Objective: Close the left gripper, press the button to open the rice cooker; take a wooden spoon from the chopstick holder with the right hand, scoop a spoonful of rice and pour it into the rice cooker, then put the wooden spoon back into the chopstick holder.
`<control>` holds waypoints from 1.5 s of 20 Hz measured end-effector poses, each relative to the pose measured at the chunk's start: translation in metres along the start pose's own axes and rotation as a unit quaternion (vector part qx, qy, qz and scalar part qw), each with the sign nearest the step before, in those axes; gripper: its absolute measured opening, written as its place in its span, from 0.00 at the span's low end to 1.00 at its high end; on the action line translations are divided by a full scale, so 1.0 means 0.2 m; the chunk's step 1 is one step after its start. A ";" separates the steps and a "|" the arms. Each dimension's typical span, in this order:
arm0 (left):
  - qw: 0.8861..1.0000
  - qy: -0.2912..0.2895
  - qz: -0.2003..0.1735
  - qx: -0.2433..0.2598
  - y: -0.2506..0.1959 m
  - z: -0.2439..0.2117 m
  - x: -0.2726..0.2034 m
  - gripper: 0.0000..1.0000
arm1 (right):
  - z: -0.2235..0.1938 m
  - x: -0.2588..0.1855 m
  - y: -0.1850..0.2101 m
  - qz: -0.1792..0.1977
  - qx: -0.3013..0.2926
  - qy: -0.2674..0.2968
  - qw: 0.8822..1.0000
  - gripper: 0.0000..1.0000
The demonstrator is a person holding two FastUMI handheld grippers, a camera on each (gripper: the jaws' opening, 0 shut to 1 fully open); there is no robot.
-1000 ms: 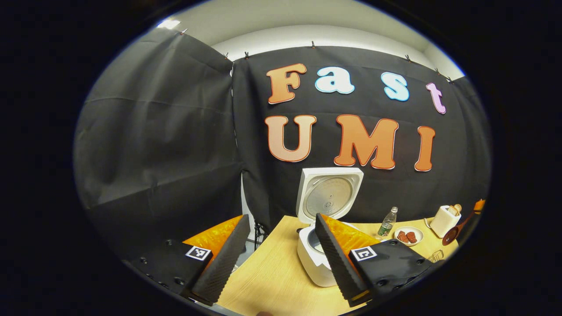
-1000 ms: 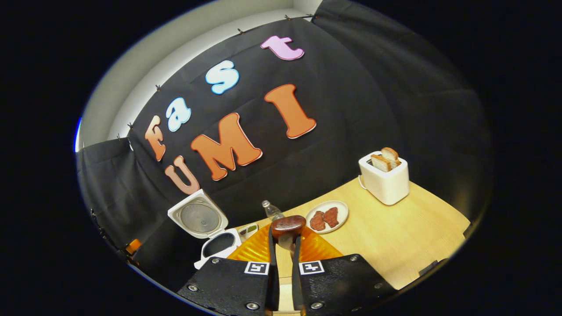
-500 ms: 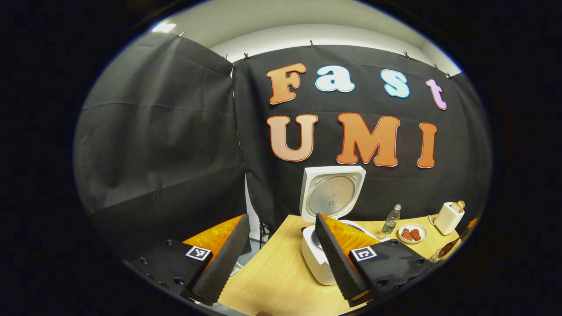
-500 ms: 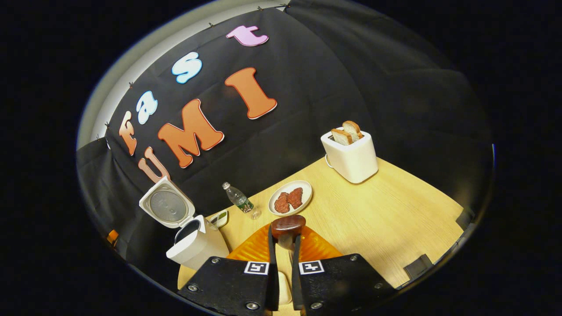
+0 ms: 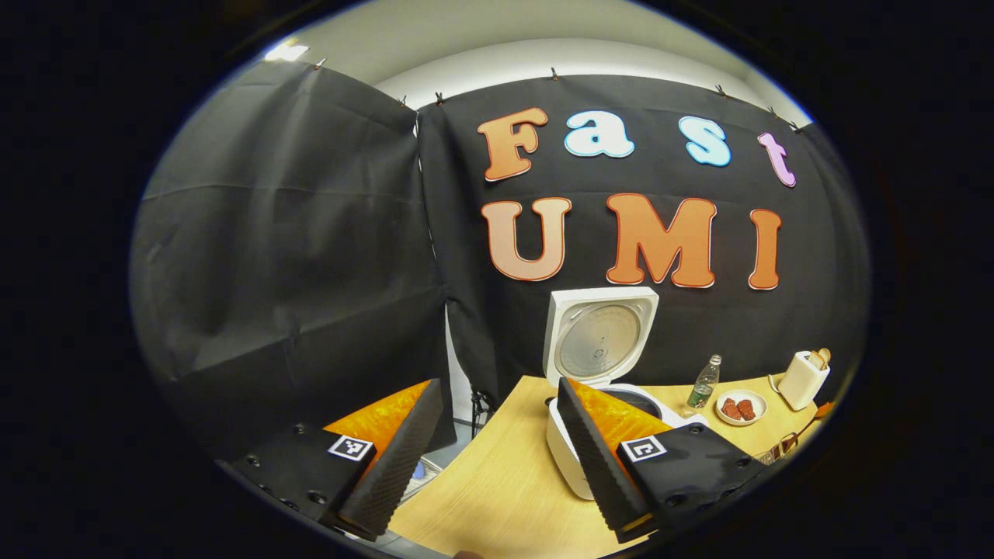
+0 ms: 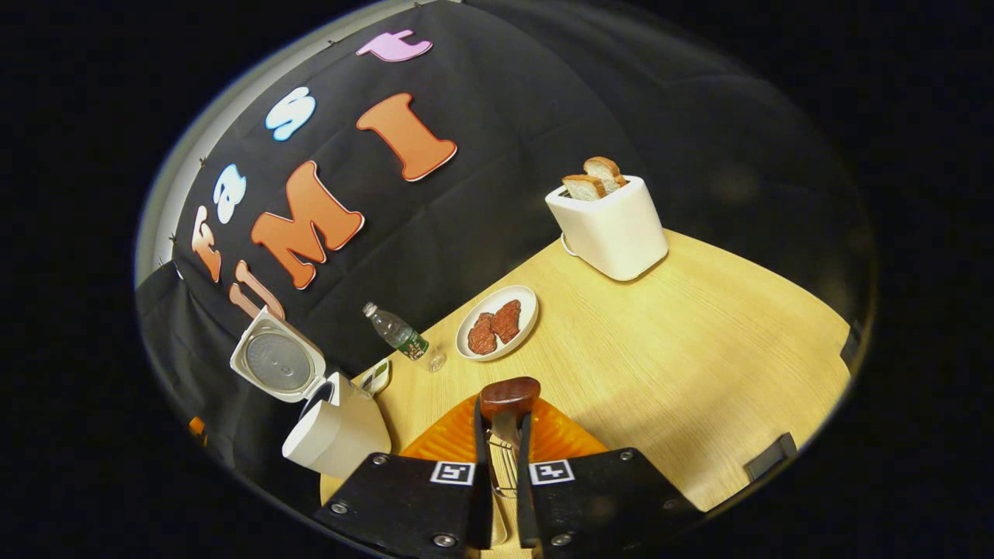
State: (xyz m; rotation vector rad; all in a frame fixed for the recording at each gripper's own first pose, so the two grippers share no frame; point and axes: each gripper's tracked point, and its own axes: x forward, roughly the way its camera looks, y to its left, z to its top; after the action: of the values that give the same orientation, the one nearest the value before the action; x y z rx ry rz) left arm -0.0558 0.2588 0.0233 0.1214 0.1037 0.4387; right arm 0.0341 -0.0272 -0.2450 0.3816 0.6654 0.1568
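- in the left gripper view we found the left gripper [image 5: 497, 458] held wide apart at the bottom, nothing between its fingers, above the near edge of the wooden table [image 5: 497, 497].
- the rice cooker [image 5: 578, 458] stood at about 4 o'clock of that view, partly behind the finger on that side, its lid [image 5: 599, 335] up and upright against the black cloth.
- a small bottle [image 5: 703, 382], a plate of brown pieces [image 5: 740, 407] and a white toaster [image 5: 803, 378] trailed off toward 3 o'clock, well apart from the cooker.
- in the right gripper view the right gripper [image 6: 503, 466] was clamped on the handle of the wooden spoon [image 6: 509, 397], both fingers pressing it, the bowl poking out past the tips at 6 o'clock.
- a bit of wire frame showed between the fingers under the spoon; we could not tell what it was.
- there the open cooker sat at 8 o'clock, the bottle and plate near centre, the toaster with two bread slices [image 6: 592, 175] at 1 o'clock.
- we could not tell whether the spoon's bowl carried any rice.
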 end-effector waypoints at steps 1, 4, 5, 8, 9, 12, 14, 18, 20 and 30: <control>1.000 0.000 0.001 -0.001 0.00 0.00 0.01 1.00 | 0.01 -0.01 -0.01 0.000 0.006 0.001 1.000 0.17; 1.000 0.003 0.005 -0.004 -0.01 0.00 0.02 1.00 | 0.01 -0.03 -0.09 -0.022 0.019 0.002 1.000 0.25; 1.000 0.005 0.005 -0.006 -0.02 0.00 0.03 1.00 | 0.00 -0.03 -0.11 -0.027 0.015 0.001 1.000 0.29; 1.000 -0.004 -0.007 -0.005 -0.09 0.05 0.04 1.00 | 0.03 -0.06 -0.16 -0.053 -0.003 -0.005 0.999 0.62; 1.000 -0.009 -0.010 -0.003 -0.11 0.07 0.05 1.00 | 0.06 -0.07 -0.17 -0.064 -0.017 -0.015 0.998 0.82; 1.000 -0.008 -0.013 -0.005 -0.19 0.11 0.08 1.00 | 0.21 -0.08 -0.17 -0.103 -0.065 -0.052 0.991 0.95; 0.999 -0.009 -0.030 -0.023 -0.28 0.18 0.13 1.00 | 0.30 -0.12 -0.13 -0.112 -0.086 -0.069 0.988 0.95; 0.997 -0.013 -0.064 -0.030 -0.48 0.39 0.33 1.00 | 0.43 -0.20 0.06 -0.096 -0.114 -0.090 0.985 0.95; 0.996 -0.024 -0.075 -0.032 -0.59 0.55 0.47 1.00 | 0.45 -0.23 0.14 -0.086 -0.124 -0.096 0.984 0.95; 0.993 0.033 -0.106 -0.041 -1.00 0.80 1.36 1.00 | 0.43 -0.31 0.44 -0.048 -0.144 -0.113 0.982 0.95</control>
State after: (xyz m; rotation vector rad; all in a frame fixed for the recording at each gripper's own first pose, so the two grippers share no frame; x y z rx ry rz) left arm 0.2932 0.1807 0.1329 0.0147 0.1617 0.2343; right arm 0.0376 0.0117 -0.1137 0.0861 0.4284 0.1128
